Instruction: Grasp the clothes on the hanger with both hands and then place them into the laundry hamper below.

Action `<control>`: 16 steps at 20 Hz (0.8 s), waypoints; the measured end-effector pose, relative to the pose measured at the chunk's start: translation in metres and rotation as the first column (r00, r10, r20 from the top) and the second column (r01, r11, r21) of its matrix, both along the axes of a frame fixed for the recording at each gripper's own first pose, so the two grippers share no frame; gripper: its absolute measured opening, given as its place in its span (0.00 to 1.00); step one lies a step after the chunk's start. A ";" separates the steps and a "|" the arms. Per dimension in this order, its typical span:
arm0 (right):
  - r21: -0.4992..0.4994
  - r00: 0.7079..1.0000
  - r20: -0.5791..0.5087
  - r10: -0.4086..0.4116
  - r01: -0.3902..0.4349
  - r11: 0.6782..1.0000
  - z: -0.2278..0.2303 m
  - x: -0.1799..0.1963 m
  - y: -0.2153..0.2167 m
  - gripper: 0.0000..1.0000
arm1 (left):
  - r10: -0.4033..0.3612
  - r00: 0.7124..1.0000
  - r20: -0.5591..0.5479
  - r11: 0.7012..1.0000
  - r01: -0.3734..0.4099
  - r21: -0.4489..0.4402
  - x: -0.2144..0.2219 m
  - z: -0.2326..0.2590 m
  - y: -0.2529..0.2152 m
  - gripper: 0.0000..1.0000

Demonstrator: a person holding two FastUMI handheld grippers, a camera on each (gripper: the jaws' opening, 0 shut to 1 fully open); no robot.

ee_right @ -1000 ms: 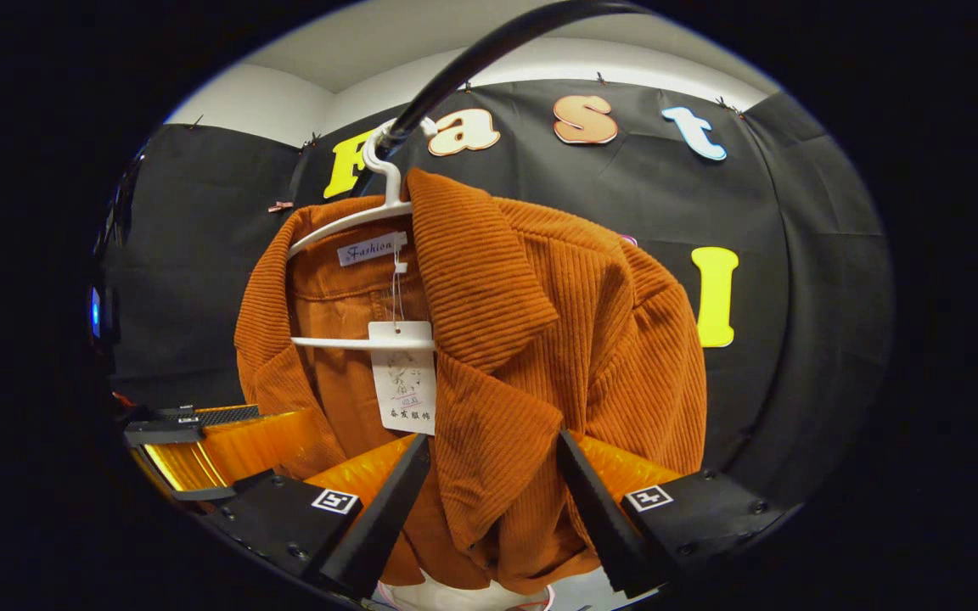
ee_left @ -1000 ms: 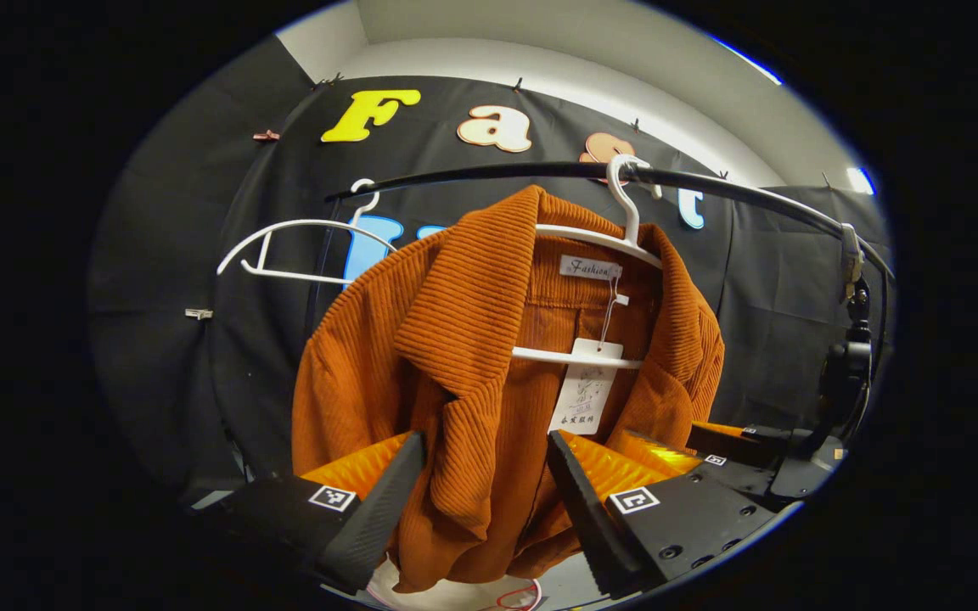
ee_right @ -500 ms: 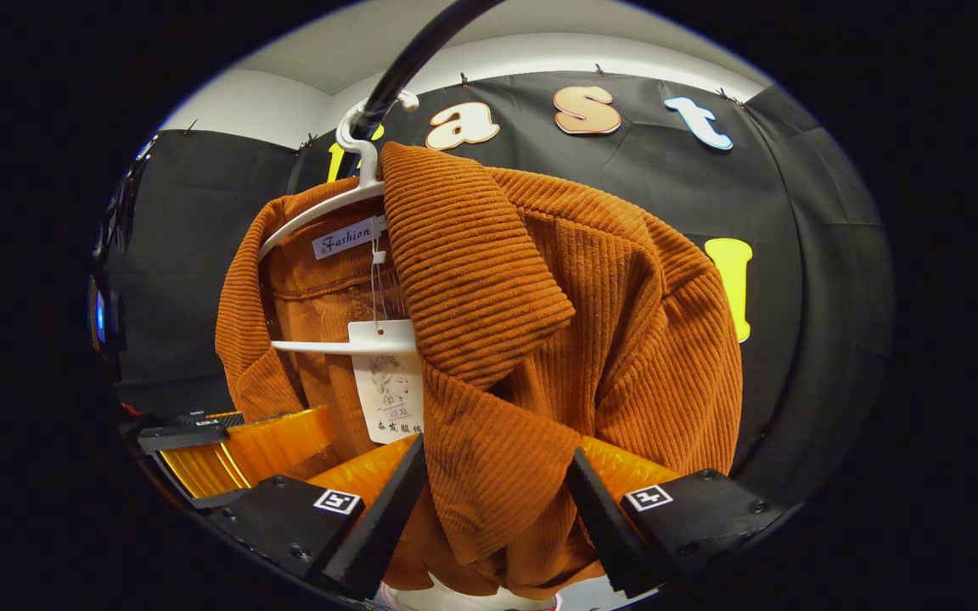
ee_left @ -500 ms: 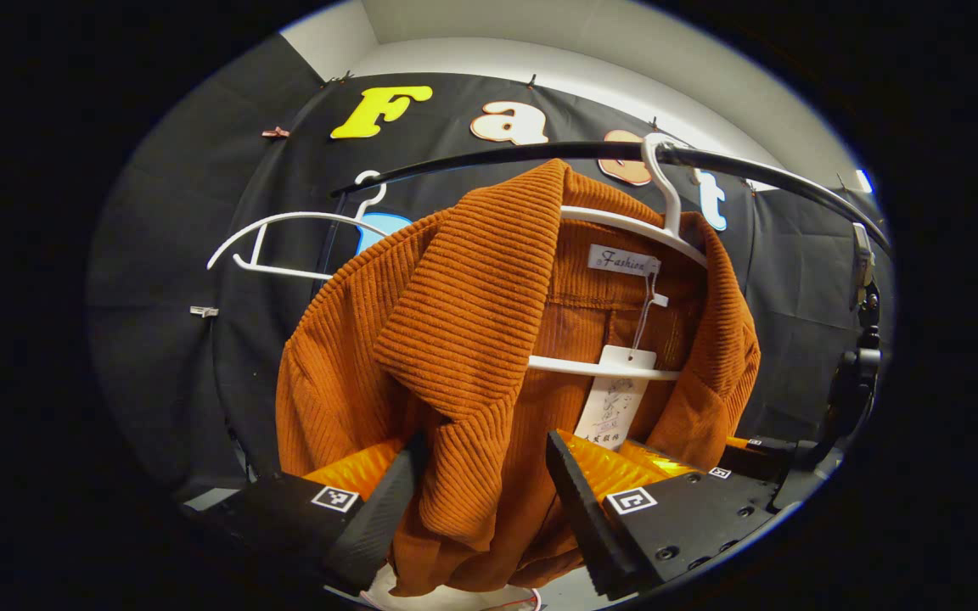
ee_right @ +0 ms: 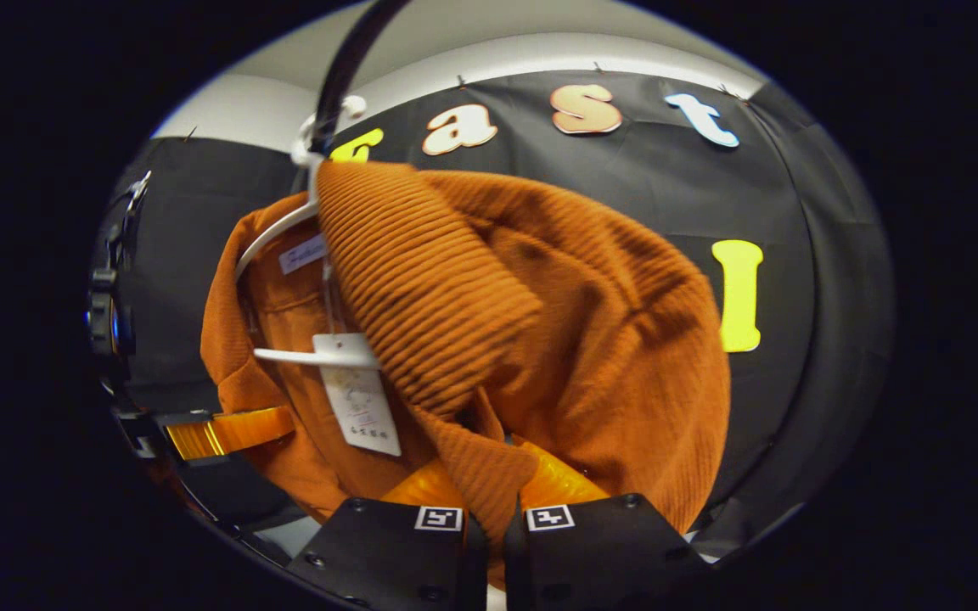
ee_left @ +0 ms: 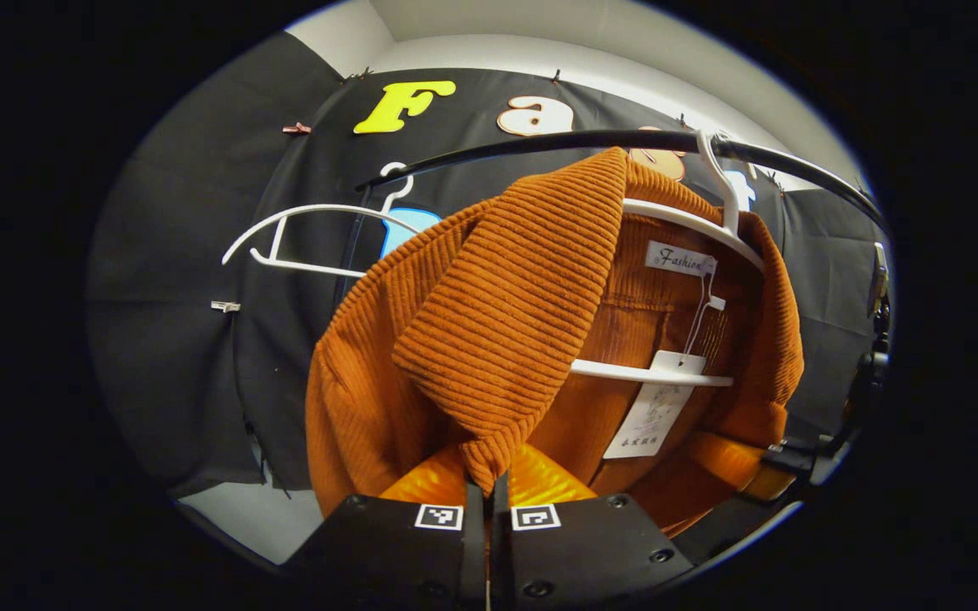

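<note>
Left claw (ee_left: 487, 496) closed right down on the lapel tip of the rust corduroy jacket (ee_left: 497, 314), fingers together w/ cloth pinched between. Right claw (ee_right: 493, 509) likewise clamped on the opposite front edge, fold of cord cloth sticking up between its fingers. Also seen farther off: right claw at the edge of left gripper view (ee_left: 782, 454), left claw at the edge of right gripper view (ee_right: 200, 428).

Jacket on a white hanger (ee_left: 684, 221), hooked over the black rail (ee_left: 540, 144); not yet off it. Hangs above and ahead of both claws, long axis vertical, collar up, hem down past the claws. Each claw on its own front panel, so neither nearer overall; grips roughly level, as far as can be judged.

Key relation for next move: shoulders draped over the hanger arms, so cloth probably has to go down and towards the claws to slide free, else hanger may come along.

Paper swing tag (ee_left: 650, 416) dangling from the neck over the hanger crossbar.

Left gripper view: second, bare white hanger (ee_left: 311, 242) on the rail, plus a pale patch of floor or wall (ee_left: 260, 518) low down. Right gripper view: far shoulder and sleeve bulging, blurred. Hamper not made out in either.
</note>
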State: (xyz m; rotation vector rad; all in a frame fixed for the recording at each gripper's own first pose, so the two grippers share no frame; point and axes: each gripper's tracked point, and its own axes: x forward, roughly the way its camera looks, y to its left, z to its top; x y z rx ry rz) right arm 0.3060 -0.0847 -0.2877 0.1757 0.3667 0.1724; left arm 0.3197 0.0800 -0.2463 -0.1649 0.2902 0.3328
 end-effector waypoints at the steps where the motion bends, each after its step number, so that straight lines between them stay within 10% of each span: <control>1: 0.025 1.000 0.006 -0.016 0.016 1.000 0.006 -0.001 -0.009 0.13 | 0.014 1.000 0.008 1.000 -0.014 0.001 -0.006 0.004 0.004 0.07; 16: 0.198 0.985 0.157 0.071 -0.102 0.975 0.080 -0.001 -0.052 0.13 | 0.168 0.975 0.148 0.934 -0.206 0.291 -0.058 0.114 0.085 0.06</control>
